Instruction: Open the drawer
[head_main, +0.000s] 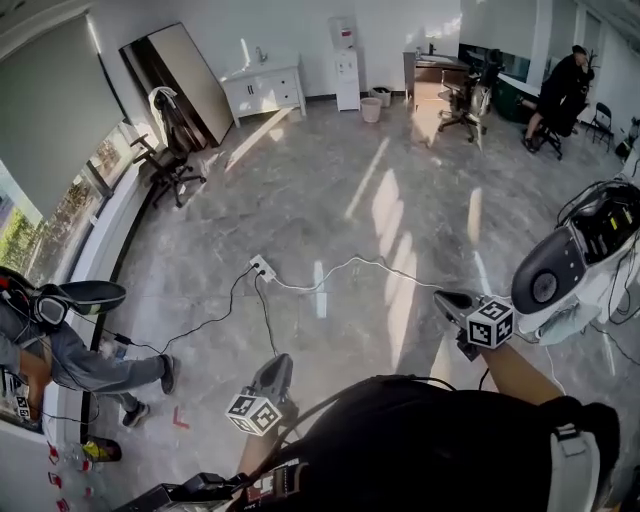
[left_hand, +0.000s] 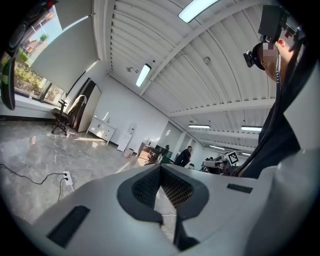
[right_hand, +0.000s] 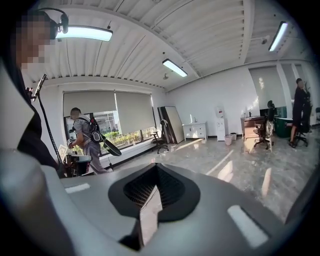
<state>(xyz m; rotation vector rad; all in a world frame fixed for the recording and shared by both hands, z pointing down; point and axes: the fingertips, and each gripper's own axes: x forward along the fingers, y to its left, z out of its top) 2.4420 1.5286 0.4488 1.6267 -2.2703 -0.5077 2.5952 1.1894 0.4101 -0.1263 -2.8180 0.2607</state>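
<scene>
One white cabinet stands far off, shut.

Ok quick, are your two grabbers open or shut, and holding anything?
Left gripper: shut, holding nothing.
Right gripper: shut, holding nothing.

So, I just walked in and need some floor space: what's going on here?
A person stands on the open floor holding a left gripper and a right gripper, both shut and empty. The white drawer cabinet sits far off across the room; nothing is touching it.
</scene>
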